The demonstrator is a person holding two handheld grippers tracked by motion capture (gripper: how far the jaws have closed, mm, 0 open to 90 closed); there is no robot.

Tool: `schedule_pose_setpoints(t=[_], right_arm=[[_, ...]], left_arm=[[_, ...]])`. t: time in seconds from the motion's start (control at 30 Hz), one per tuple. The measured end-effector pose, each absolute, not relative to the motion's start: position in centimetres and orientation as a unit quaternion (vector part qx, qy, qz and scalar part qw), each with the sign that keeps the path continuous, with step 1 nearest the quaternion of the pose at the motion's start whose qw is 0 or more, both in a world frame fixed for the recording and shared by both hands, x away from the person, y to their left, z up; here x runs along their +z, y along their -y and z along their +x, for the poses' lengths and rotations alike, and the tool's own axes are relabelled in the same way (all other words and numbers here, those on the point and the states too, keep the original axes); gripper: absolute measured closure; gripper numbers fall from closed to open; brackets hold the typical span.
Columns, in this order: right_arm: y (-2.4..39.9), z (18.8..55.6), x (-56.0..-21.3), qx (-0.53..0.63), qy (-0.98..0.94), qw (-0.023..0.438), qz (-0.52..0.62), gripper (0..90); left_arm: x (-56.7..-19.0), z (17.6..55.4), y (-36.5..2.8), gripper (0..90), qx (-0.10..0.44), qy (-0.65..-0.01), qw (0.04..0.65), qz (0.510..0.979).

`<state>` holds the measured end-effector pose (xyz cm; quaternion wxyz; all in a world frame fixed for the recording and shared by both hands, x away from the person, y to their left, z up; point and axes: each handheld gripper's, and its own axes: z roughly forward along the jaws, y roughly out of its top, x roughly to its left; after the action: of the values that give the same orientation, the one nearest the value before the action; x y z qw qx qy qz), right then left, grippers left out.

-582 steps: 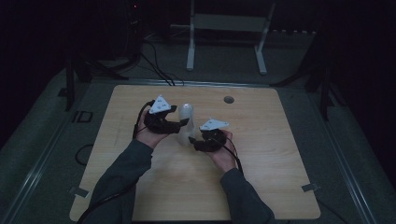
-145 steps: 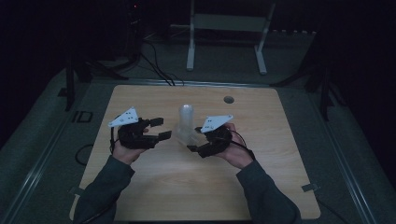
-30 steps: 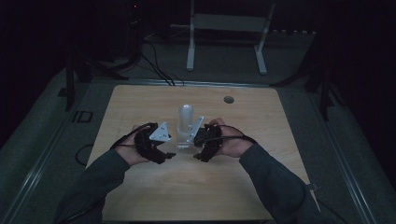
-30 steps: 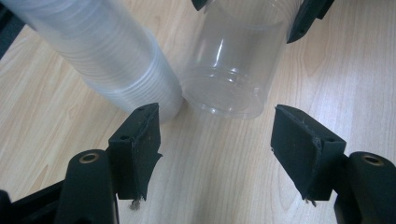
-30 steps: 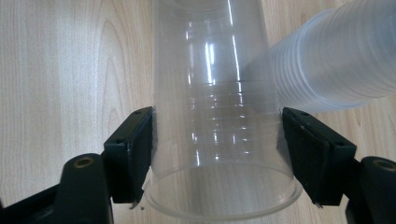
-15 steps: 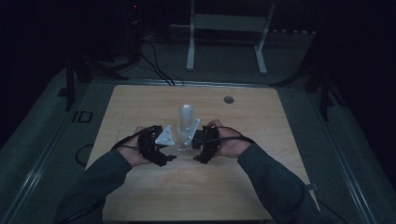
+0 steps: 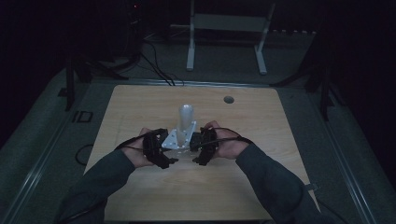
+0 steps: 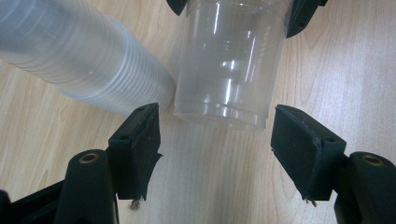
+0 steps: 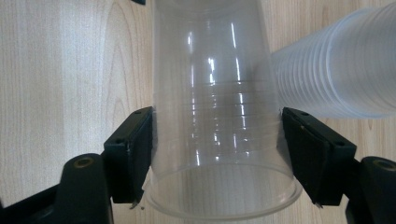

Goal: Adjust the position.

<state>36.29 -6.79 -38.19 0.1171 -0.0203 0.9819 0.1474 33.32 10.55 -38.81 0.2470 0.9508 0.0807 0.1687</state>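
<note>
A single clear plastic cup lies level above the wooden table, and my right gripper is shut on it near its wide rim, one pad on each side. My left gripper faces it from the other end. Its jaws stand open on either side of the cup's narrow base, with a small gap at each pad. A tall stack of clear cups stands upside down just behind the two grippers, and it appears as the stack and the stack beside the held cup. In the high view my left gripper and my right gripper nearly meet.
The light wooden table has a round hole near its far edge. Behind the table stand a metal frame and loose cables on the dark floor. A person's sleeved forearms come in from the bottom.
Since about five seconds ago my left gripper has come in from the left to the cup's base. Over the last second both hands have stayed nearly still.
</note>
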Motion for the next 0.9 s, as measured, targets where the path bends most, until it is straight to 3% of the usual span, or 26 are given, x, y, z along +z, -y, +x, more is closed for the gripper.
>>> schedule_pose_setpoints(t=[0.3, 0.33, 0.37, 0.4, 0.43, 0.53, 0.9], right_arm=[[6.4, 36.1, -38.2, 0.146, -0.982, 0.117, -0.029, 28.7], [6.4, 36.1, -38.2, 0.146, -0.982, 0.117, -0.029, 28.7], [6.4, 36.1, -38.2, 0.148, -0.982, 0.116, -0.028, 28.7], [6.3, 35.7, -38.3, 0.157, -0.982, 0.103, -0.005, 28.7], [6.3, 35.7, -38.2, 0.156, -0.982, 0.109, -0.008, 28.8], [6.3, 35.7, -38.2, 0.159, -0.982, 0.106, -0.008, 28.9], [6.3, 35.5, -38.2, 0.161, -0.981, 0.107, -0.002, 29.4]], left_arm=[[-39.3, 33.4, -10.2, 32.9, 0.166, -0.081, 0.249, 0.951], [-39.9, 33.1, -10.0, 32.9, 0.159, -0.111, 0.285, 0.939], [-39.5, 33.3, -10.1, 32.9, 0.164, -0.090, 0.260, 0.947], [-38.5, 34.0, -10.5, 32.9, 0.177, -0.031, 0.186, 0.966], [-38.2, 34.2, -10.6, 32.9, 0.180, -0.013, 0.167, 0.969], [-39.4, 33.5, -10.2, 33.0, 0.166, -0.072, 0.235, 0.955], [-39.5, 33.6, -10.4, 41.1, 0.161, -0.066, 0.234, 0.956]])
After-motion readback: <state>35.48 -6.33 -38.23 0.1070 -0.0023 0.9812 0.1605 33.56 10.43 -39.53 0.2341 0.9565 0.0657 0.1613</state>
